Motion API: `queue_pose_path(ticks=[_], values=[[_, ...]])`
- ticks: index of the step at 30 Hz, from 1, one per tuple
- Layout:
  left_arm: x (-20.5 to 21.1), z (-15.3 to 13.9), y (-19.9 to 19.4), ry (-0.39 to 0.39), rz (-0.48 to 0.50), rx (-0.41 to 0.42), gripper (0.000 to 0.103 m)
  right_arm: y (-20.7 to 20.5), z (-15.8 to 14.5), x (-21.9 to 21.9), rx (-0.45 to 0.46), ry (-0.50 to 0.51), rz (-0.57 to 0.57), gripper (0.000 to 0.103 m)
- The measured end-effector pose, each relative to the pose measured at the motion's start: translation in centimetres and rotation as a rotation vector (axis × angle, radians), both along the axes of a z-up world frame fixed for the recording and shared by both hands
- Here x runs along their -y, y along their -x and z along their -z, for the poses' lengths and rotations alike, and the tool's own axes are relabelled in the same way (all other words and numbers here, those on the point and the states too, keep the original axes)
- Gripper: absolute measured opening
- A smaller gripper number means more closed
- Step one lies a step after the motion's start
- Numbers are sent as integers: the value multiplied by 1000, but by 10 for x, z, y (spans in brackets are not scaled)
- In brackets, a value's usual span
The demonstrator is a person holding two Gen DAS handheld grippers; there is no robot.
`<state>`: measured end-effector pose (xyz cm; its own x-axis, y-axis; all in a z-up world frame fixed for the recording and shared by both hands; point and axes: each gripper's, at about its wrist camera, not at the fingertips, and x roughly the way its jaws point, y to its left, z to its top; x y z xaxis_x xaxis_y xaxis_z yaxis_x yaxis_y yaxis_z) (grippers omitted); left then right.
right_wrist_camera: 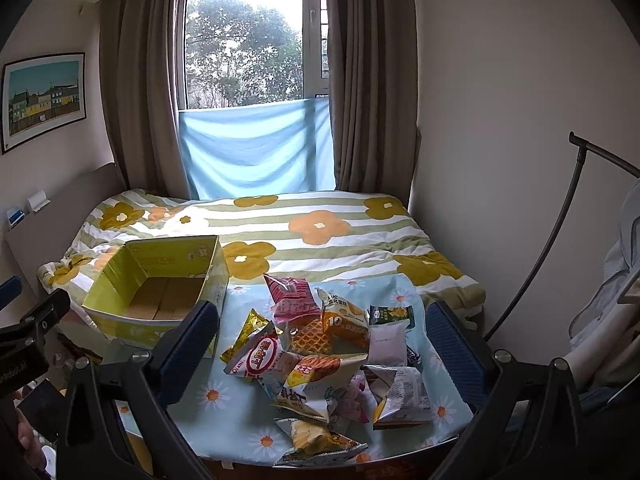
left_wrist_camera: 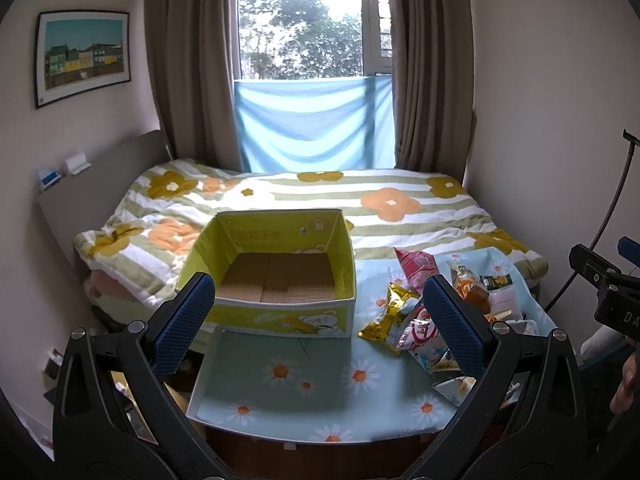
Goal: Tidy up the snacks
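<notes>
Snacks (right_wrist_camera: 320, 364) lie in a loose heap at the right side of the worktop (left_wrist_camera: 280, 392), and the yellow box (left_wrist_camera: 276, 276) stands empty at its far left corner. Your left gripper (left_wrist_camera: 320, 320) and right gripper (right_wrist_camera: 324, 344) both hover with jaws spread, holding nothing. Take one packet from the top of the heap, pinch its flat edge, then carry it over the box wall.

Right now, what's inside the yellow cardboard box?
The yellow box holds no snacks: only its bare brown cardboard floor shows. The near wall hides the floor's front strip. All packets lie beside it on the daisy cloth.
</notes>
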<state>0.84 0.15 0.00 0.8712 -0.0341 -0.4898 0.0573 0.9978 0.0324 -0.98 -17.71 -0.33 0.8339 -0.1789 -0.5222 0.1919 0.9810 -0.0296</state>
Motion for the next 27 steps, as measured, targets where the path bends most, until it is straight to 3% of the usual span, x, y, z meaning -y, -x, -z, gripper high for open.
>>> queue_pose_path(ticks=[27], values=[[-2, -1, 5, 1, -5, 5, 103, 0, 1, -2, 2, 0, -1, 103]])
